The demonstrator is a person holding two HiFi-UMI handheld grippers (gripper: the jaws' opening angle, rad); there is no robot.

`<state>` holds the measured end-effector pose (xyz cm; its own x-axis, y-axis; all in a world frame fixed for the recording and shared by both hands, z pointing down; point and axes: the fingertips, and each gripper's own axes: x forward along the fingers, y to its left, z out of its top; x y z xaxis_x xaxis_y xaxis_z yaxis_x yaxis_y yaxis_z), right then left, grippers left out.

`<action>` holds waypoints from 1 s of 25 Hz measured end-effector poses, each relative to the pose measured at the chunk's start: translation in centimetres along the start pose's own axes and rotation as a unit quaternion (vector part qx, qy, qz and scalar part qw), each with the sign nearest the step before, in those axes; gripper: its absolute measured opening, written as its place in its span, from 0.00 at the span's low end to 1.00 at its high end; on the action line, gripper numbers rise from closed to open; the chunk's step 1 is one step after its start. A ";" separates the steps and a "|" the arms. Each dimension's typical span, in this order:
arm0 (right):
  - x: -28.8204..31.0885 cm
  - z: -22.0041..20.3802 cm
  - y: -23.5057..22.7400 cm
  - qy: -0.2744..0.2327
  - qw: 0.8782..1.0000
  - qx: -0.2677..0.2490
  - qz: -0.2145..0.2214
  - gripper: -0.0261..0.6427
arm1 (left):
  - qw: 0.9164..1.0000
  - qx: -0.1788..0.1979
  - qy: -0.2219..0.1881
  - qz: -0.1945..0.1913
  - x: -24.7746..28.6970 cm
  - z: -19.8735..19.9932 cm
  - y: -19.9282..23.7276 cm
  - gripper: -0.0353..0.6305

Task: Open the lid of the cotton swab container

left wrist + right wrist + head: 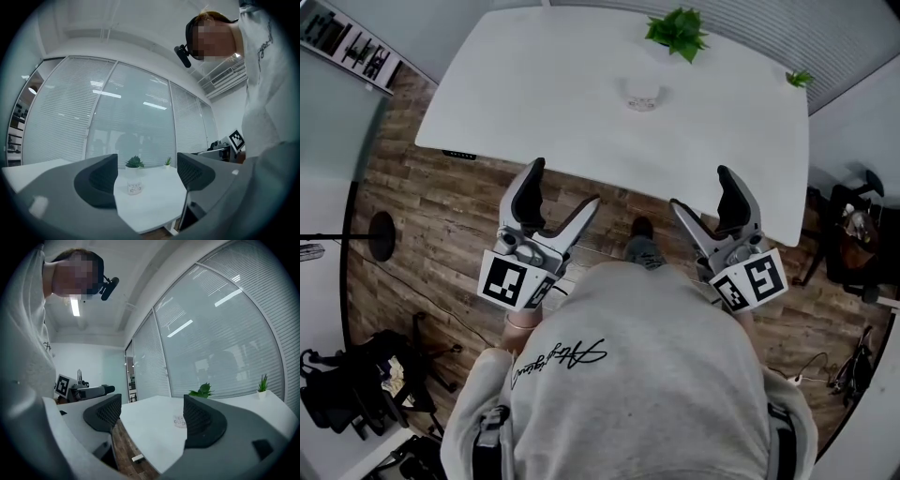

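The cotton swab container (643, 97) is a small clear round tub with a label. It stands on the white table (544, 103), toward the far side near a potted plant. The left gripper view shows the container (134, 187) far off between the jaws; in the right gripper view the container (179, 421) peeks out beside the right jaw. My left gripper (565, 195) and my right gripper (701, 190) are both open and hold nothing. They hover over the floor at the table's near edge, well short of the tub.
A green potted plant (677, 33) stands at the table's far edge and a smaller one (799, 79) at its far right corner. Wooden floor (431, 206) lies below the grippers. A dark bag (347, 384) and a lamp base (382, 234) lie left; a dark stand (853, 234) is at right.
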<state>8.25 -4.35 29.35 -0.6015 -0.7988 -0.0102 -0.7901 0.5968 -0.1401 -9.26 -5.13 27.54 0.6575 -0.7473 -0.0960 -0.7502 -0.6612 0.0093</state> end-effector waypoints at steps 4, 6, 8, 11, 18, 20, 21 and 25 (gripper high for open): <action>2.1 1.2 -2.1 -0.003 1.000 -0.005 0.010 0.63 | 1.000 0.002 -0.001 0.002 2.8 0.3 1.2 0.62; 2.9 1.7 -3.0 -0.004 1.000 -0.009 0.013 0.63 | 1.000 0.004 -0.002 0.002 4.1 0.6 1.5 0.62; 3.5 2.0 -4.0 -0.004 1.000 -0.010 0.014 0.63 | 1.000 0.003 -0.006 0.003 5.3 1.0 1.8 0.63; 4.4 2.2 -5.6 -0.003 1.000 -0.007 0.016 0.63 | 1.000 0.003 -0.007 0.004 7.0 1.0 2.1 0.62; 6.7 2.7 -8.6 -0.005 1.000 -0.007 0.025 0.63 | 1.000 0.008 -0.001 0.015 9.9 0.2 3.8 0.62; 7.3 2.8 -9.6 -0.005 1.000 -0.006 0.027 0.63 | 1.000 0.009 0.000 0.015 10.8 -0.1 4.0 0.62; 7.6 2.8 -10.1 -0.005 1.000 -0.006 0.028 0.63 | 1.000 0.010 0.000 0.016 11.3 -0.2 4.2 0.63; 8.7 2.8 -11.6 -0.003 0.999 -0.006 0.033 0.63 | 1.000 0.011 0.001 0.019 13.0 -0.5 4.7 0.62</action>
<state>12.50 -18.44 28.07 -0.6513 -0.7583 -0.0259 -0.7502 0.6487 -0.1278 -4.25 -18.01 26.82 0.6279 -0.7726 -0.0946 -0.7765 -0.6301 -0.0080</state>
